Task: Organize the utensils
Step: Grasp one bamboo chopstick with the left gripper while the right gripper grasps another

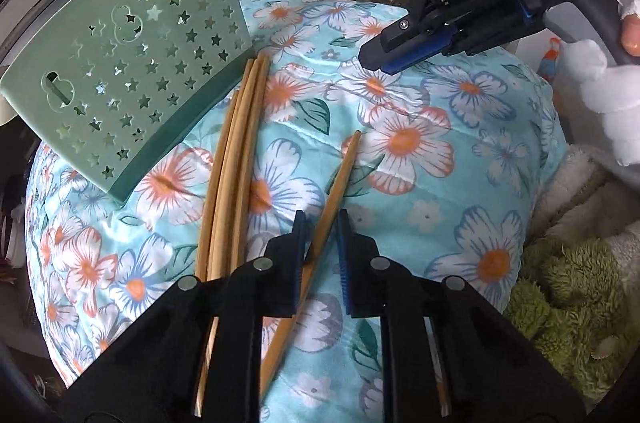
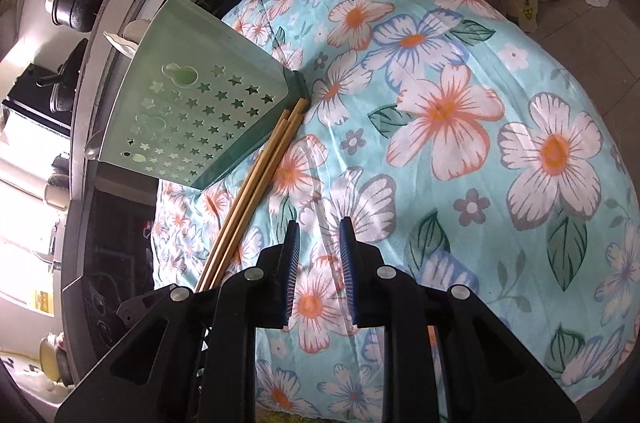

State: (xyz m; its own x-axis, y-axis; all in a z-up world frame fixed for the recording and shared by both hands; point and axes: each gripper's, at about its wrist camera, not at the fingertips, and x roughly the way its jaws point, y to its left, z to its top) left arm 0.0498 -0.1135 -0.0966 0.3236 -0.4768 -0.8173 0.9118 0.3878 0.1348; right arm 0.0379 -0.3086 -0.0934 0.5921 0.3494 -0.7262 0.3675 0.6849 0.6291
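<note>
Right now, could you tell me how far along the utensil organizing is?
Nothing visibly sorted yet: the green holder lies tipped, a chopstick bundle beside it. One loose chopstick sits between the left gripper jaws, grip unclear. Right gripper is empty. All chopsticks remain.

A utensil holder (image 1: 132,79) lies on its side at the far left edge of the cushion (image 1: 440,183), partly overhanging it. A bundle of chopsticks (image 1: 236,151) lies on the cushion just right of the holder, tips touching its base. A single chopstick (image 1: 336,183) lies apart to their right, between the left gripper (image 1: 322,251) fingers. The right gripper (image 1: 384,59) hovers over the far right.
</note>
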